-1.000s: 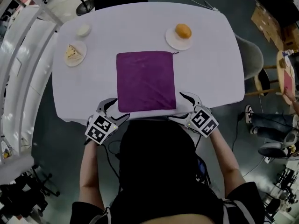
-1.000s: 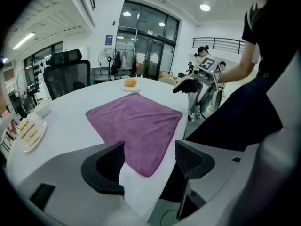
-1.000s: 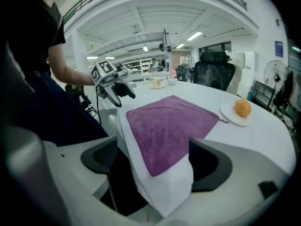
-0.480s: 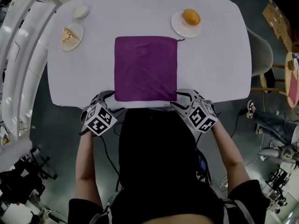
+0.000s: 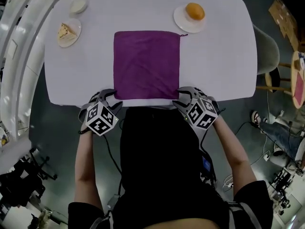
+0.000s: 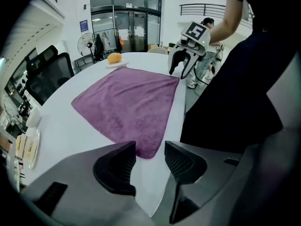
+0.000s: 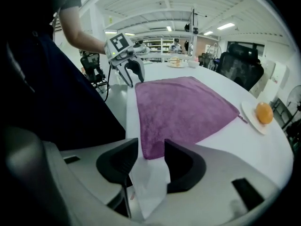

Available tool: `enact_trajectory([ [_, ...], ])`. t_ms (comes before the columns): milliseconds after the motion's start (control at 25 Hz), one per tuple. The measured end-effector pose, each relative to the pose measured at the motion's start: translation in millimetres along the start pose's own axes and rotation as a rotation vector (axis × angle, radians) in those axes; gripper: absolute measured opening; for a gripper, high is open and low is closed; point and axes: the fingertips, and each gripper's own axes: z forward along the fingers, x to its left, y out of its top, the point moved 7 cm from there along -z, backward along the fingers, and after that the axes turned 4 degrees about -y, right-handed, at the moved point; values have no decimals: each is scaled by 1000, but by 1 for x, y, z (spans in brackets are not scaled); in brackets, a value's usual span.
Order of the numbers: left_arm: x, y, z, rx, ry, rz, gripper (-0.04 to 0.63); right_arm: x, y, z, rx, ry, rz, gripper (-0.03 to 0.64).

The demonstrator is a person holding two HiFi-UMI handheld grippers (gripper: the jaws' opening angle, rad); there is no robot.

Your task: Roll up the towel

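Lying flat and unrolled, the purple towel [image 5: 147,63] is spread square on the white table [image 5: 219,66], with its near hem just inside the table's edge in front of the person.

The right gripper [image 5: 183,97] sits at the towel's near right corner. Its jaws have just been closing and now stand narrow. That corner fills the gap between the pads, and a fold of the white table cover [image 7: 149,182] hangs below them.

The left gripper [image 5: 113,98] sits at the near left corner. Its jaws have just been closing too and are about half apart. The corner's tip lies between them, close against one pad, with a strip of bare white showing beside the other.

Both grippers tilt steeply down over the table's edge, their marker cubes toward the person's dark-clad body.

Just beyond the towel's far right corner, apart from it, stands a plate [image 5: 182,22] bearing an orange fruit [image 5: 195,11]. At the far left are a cake wedge [image 5: 63,31] on its own plate and, past it, a small bowl [image 5: 78,5]. A chair [image 5: 265,51] stands off the table's right end.
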Motion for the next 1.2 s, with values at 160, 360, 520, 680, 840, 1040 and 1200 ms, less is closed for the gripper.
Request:
enact_trajectory([
  [160,1,0,1,6,-33,4,185,0,-1,7,51,20,-68,158],
  [360,4,1,1,25,-56,13,120,1,0,9,64,31,-102,147],
  [520,7,0,1,50,-41,39,58,2,2,9,49,-4,-119,44],
  [680,8,1,-4,58,-58,47,52,-1,2,8,39,2,-85,31],
  [840,11,6,-15,57,-71,67,52,-9,6,-2,6,35,-12,31],
  [1040,28,17,-27,29,-47,56,52,-26,15,-13,-26,35,56,32],
  [1200,47,23,-28,13,-10,24,52,-45,21,-14,-20,12,110,31],
])
